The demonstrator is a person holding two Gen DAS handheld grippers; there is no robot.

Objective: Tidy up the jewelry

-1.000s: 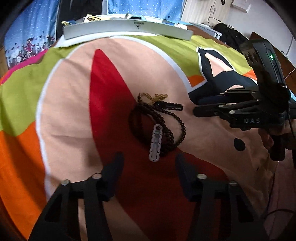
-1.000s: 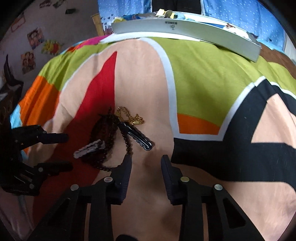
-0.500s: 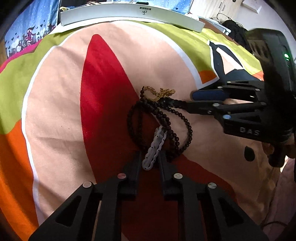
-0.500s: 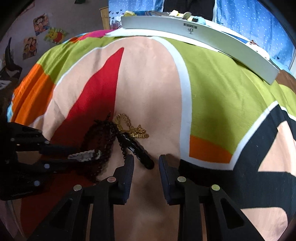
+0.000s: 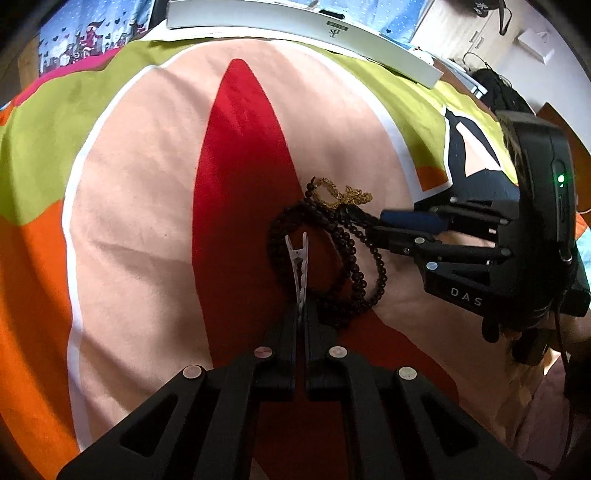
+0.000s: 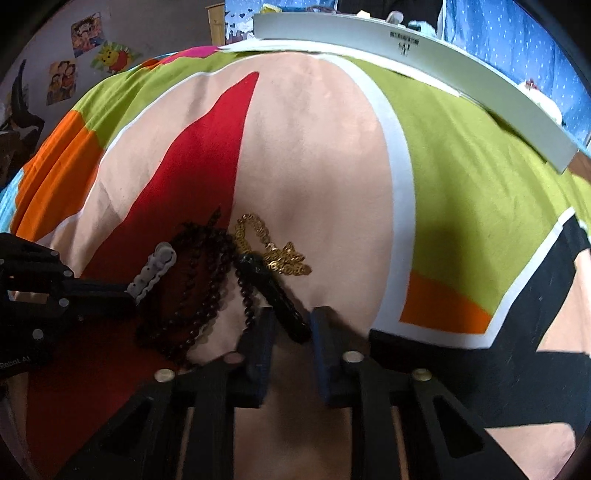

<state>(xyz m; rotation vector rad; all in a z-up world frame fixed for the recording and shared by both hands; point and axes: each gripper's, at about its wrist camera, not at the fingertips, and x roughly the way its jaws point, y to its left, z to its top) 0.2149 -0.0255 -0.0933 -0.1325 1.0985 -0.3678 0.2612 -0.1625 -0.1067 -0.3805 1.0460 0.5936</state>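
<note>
A silver hair clip (image 5: 300, 266) sticks out forward from my left gripper (image 5: 301, 317), which is shut on its near end and holds it just above the bedspread. Under it lies a dark beaded necklace (image 5: 354, 258) in loops, with a gold chain (image 5: 340, 194) at its far end. In the right wrist view the left gripper (image 6: 127, 291) holds the silver hair clip (image 6: 155, 271) from the left. My right gripper (image 6: 290, 332) is open, its fingers on either side of the near end of a black hair clip (image 6: 275, 291) that crosses the necklace (image 6: 199, 295) beside the gold chain (image 6: 273, 251).
The jewelry lies on a bedspread (image 5: 140, 177) patterned in red, peach, green and orange. A long white box (image 5: 303, 24) lies across the far edge, also seen as the white box (image 6: 424, 55). My right gripper's body (image 5: 498, 251) fills the right side of the left wrist view.
My left gripper closed on the silver clip and lifted its far end off the necklace. My right gripper moved forward until its fingers straddle the black clip.
</note>
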